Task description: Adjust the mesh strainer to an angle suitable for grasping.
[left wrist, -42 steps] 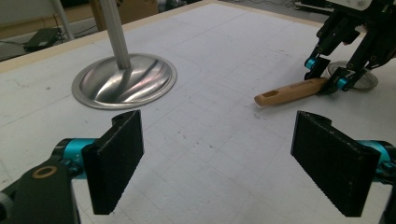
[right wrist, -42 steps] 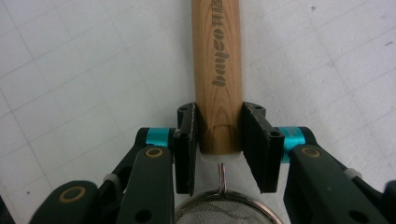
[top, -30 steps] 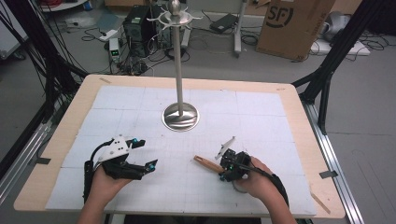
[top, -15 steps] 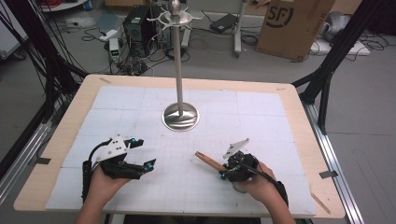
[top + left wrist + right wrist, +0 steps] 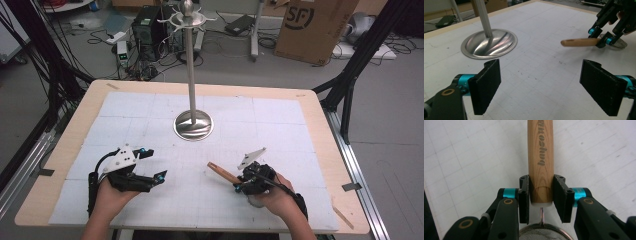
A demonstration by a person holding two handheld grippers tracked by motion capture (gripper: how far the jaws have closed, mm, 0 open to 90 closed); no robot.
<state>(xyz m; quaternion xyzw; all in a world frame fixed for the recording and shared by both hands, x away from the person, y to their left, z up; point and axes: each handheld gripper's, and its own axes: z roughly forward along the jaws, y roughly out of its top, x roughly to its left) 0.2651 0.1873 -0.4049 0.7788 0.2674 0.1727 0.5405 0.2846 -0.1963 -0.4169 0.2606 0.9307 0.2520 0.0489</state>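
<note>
A small strainer with a wooden handle [image 5: 222,173] is held at the near right of the white mat. My right gripper [image 5: 239,184] is shut on that handle [image 5: 540,155] near its base, and the handle points away to the left, lifted off the mat. The strainer's wire mesh bowl [image 5: 544,233] sits just behind the jaws, seen from the left gripper view as a grey disc [image 5: 620,44]. My left gripper [image 5: 156,163] rests at the near left, open, with bare mat between its pads [image 5: 486,86]. A steel stand [image 5: 193,125] with hooks on top rises mid-table.
The stand's round base [image 5: 489,43] and thin pole lie between and beyond both hands. The mat covers a wooden table [image 5: 325,130] with black frame posts at its sides. A cardboard box [image 5: 312,25] and cables sit on the floor behind.
The right hand has turned slightly on the spot, swinging its grey top plate a little; the strainer handle stays gripped. The left gripper has not moved.
</note>
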